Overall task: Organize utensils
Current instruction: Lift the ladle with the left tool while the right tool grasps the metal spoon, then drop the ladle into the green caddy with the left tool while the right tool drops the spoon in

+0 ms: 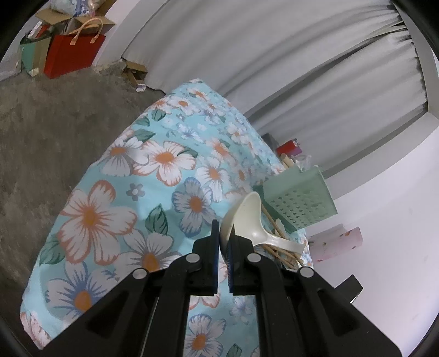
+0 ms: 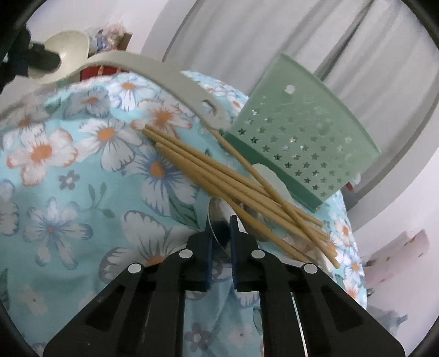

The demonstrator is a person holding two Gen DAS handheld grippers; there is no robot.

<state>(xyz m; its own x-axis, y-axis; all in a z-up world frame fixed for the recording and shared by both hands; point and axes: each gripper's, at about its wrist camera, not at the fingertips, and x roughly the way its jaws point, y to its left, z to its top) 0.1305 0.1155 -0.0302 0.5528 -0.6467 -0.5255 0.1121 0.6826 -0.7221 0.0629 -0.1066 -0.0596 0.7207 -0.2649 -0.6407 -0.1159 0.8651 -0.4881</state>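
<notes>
— Both grippers were clamped? Where?
— Yes. My left gripper (image 1: pixel 224 233) pinched the cream ladle (image 1: pixel 247 217); my right gripper (image 2: pixel 221 226) nipped the metal spoon (image 2: pixel 219 212), chopsticks (image 2: pixel 219 170) at two o'clock, beside the green holder (image 2: pixel 301 131).

- A light-blue floral cloth (image 1: pixel 131 192) is seen spread over the work surface.
- Grey pleated curtains (image 1: pixel 274 55) are hung behind it.
- A red paper bag (image 1: pixel 72 55) with tan handles is set on the grey floor (image 1: pixel 41 151), beside cardboard boxes (image 1: pixel 68 19).
- A pink object (image 1: pixel 337 243) is noted against the white wall.
</notes>
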